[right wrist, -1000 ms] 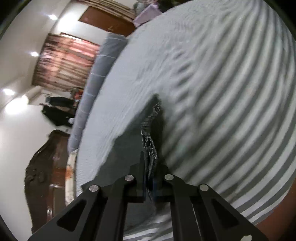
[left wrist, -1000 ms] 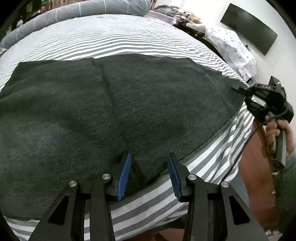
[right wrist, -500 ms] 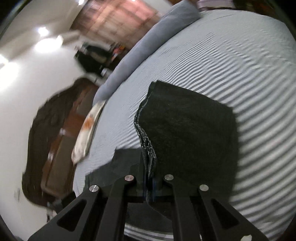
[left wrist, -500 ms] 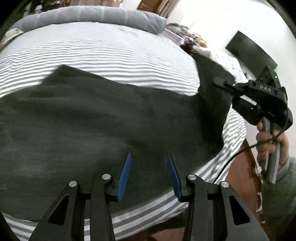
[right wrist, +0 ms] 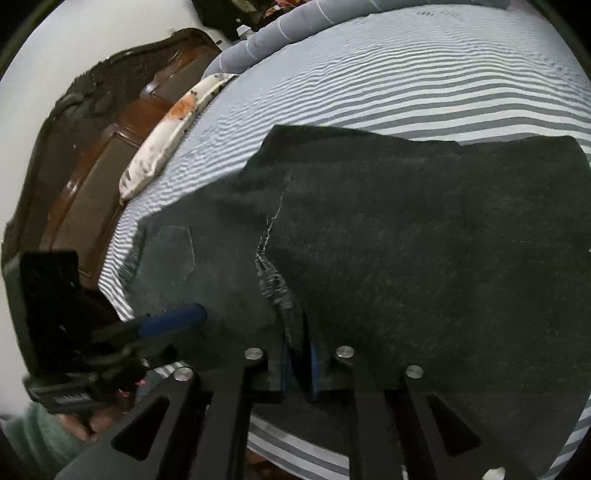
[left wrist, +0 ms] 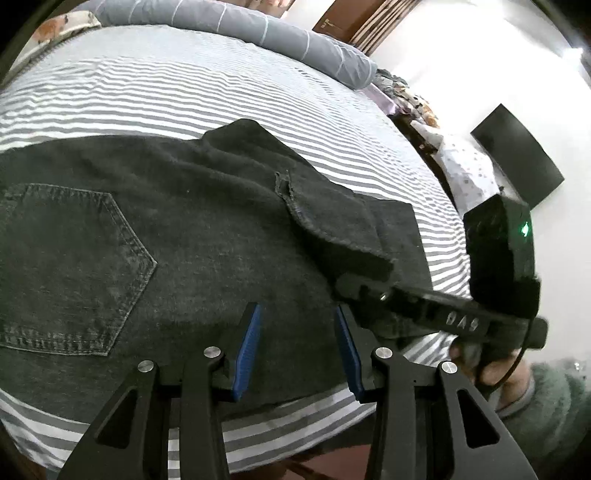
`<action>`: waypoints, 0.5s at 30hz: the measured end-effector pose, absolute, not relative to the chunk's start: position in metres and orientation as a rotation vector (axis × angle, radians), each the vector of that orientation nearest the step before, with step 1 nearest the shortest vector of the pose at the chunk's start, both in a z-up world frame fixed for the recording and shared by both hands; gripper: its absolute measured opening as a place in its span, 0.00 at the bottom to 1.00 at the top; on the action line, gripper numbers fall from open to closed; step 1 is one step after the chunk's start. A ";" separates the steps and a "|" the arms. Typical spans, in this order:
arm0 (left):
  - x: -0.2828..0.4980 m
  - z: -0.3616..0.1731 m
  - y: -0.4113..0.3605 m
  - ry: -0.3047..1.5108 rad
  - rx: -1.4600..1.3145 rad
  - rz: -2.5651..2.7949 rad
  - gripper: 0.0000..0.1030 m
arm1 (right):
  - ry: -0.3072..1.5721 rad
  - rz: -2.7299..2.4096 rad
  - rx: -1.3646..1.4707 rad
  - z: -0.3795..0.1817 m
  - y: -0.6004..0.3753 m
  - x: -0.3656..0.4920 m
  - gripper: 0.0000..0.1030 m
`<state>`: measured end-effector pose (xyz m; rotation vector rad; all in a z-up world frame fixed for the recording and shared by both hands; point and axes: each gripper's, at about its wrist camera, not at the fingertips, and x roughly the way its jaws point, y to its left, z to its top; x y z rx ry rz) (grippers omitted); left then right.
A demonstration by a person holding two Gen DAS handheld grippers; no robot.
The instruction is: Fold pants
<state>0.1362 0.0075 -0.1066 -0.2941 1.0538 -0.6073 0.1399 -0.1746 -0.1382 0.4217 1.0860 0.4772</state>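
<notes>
Dark grey denim pants (left wrist: pixel 207 236) lie on a striped bed, back pocket (left wrist: pixel 70 266) facing up at the left. My right gripper (right wrist: pixel 297 354) is shut on the frayed leg hem (right wrist: pixel 275 286) and holds it folded over the seat of the pants (right wrist: pixel 424 240). In the left wrist view the right gripper (left wrist: pixel 354 286) comes in from the right with the folded leg end (left wrist: pixel 332 218) draped from it. My left gripper (left wrist: pixel 297 332) is open and empty, its blue pads (left wrist: pixel 249 347) just above the pants near the bed's front edge.
The grey-and-white striped bedsheet (left wrist: pixel 184 88) spreads beyond the pants. A grey bolster (left wrist: pixel 229 26) lies at the far edge. A wooden headboard (right wrist: pixel 85 147) and a patterned pillow (right wrist: pixel 173 125) are at the left. A dark screen (left wrist: pixel 517 162) hangs on the right wall.
My right gripper has carried the leg hem up and across leftward, folding the leg over the seat. The left gripper stayed open and shifted so the back pocket came into view.
</notes>
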 end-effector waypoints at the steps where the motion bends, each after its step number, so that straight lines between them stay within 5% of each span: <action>1: 0.137 -0.108 0.010 1.058 -0.308 -0.624 0.42 | 1.094 0.478 0.435 -0.139 -0.176 0.138 0.27; 6: 0.144 -0.116 0.016 1.089 -0.381 -0.674 0.44 | 1.050 0.460 0.428 -0.131 -0.182 0.105 0.42; 15: 0.155 -0.133 0.014 1.149 -0.469 -0.691 0.46 | 1.052 0.474 0.718 -0.169 -0.194 0.067 0.44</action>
